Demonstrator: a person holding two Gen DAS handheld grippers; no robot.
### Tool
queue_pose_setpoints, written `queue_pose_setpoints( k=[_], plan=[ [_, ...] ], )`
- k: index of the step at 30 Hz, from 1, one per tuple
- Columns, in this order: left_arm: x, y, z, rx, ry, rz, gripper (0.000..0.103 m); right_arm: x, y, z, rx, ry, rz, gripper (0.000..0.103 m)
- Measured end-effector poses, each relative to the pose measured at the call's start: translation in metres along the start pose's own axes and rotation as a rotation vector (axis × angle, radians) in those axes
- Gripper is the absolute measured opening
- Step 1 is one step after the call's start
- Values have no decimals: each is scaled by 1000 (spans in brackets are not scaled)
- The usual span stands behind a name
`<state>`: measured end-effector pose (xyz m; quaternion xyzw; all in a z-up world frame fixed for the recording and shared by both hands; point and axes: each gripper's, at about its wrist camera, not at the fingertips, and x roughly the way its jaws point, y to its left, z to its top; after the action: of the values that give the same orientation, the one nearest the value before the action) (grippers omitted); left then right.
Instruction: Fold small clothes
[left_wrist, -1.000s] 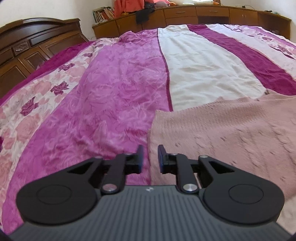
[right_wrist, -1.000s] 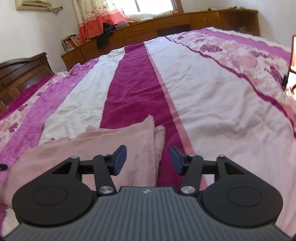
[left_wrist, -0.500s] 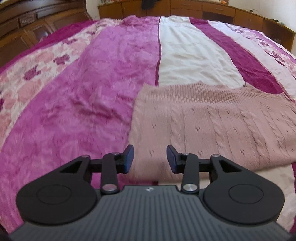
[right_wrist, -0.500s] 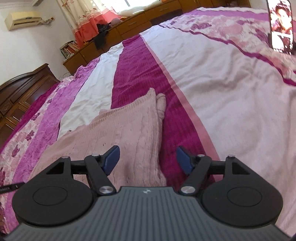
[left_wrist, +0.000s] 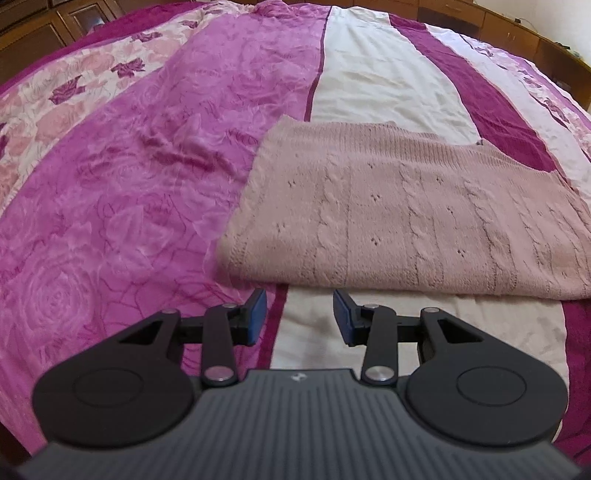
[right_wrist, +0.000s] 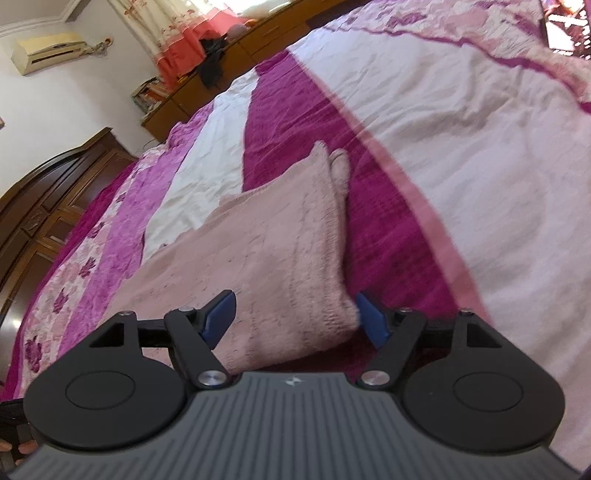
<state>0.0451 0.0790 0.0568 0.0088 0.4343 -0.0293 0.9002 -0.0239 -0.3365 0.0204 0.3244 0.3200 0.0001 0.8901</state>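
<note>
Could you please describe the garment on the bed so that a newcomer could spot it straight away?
Start from the striped pink, magenta and white bedspread. A folded sweater lies flat across its stripes. It is the only pale pink cable-knit piece there.

Left gripper (left_wrist: 299, 315): black linkage arms, blue finger pads (left_wrist: 256, 314), silver pivot screws, two round black discs, ribbed dark grey housing bearing a small pale logo. Right gripper (right_wrist: 293, 315): identical build, with blue pads (right_wrist: 219, 314), black links, silver screws, twin discs, ribbed grey body with the same logo.
</note>
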Motion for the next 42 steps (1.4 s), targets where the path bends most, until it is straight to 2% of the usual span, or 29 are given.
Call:
queue_pose_setpoints(
  k=[3,15,17,19,22,24,33,35,37,42],
  plan=[
    [0,-5,-3,8,8,0,42,10,1,0,19,8,21,84],
    [4,-18,-11,44,34,-1,42,44,0,2,88,-9,103,84],
    [5,-20,-11,50,35,2,42,46,2,2,83,-15,103,82],
    [6,-20,-11,51,36,2,42,47,2,1,78,-16,103,71],
    [7,-21,-11,51,40,-1,42,48,-1,-1,89,-15,103,61],
    [8,-22,-12,52,43,1,42,49,-4,-1,101,-16,104,58],
    [9,-25,-12,58,52,13,42,53,-8,-3,99,-6,112,58],
    [8,-26,-12,57,54,19,42,51,-9,-3,119,-19,119,50],
    [8,-25,-12,56,54,25,42,51,-12,-2,161,-19,153,37],
    [7,-24,-11,55,51,35,42,53,-17,-2,196,-11,173,35]
  ],
)
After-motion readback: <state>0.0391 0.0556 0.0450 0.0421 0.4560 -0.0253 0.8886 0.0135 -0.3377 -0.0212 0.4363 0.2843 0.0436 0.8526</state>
